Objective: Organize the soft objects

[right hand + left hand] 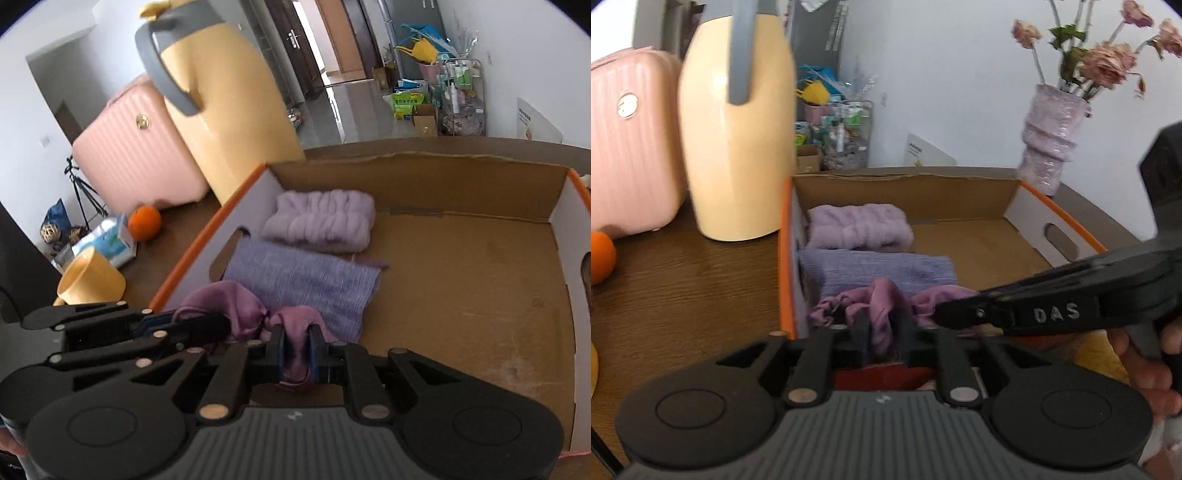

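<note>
The cardboard box [436, 177] holds three soft items: two folded cloths and one pink cloth [236, 310], pinched by both left gripper [882, 328] and right gripper [297, 350].

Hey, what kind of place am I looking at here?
Probably a lived-in home: a wooden table with a pink suitcase, a vase of dried flowers, and a hallway door behind.

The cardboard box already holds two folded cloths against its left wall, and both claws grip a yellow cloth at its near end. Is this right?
Not quite: the cloth that both claws grip is pinkish purple, not yellow, as the right wrist view shows. The rest stands: the cardboard box holds two folded cloths by its left wall, a fluffy lilac one and a blue-violet one, and the left claw and right claw are both shut on it.
</note>
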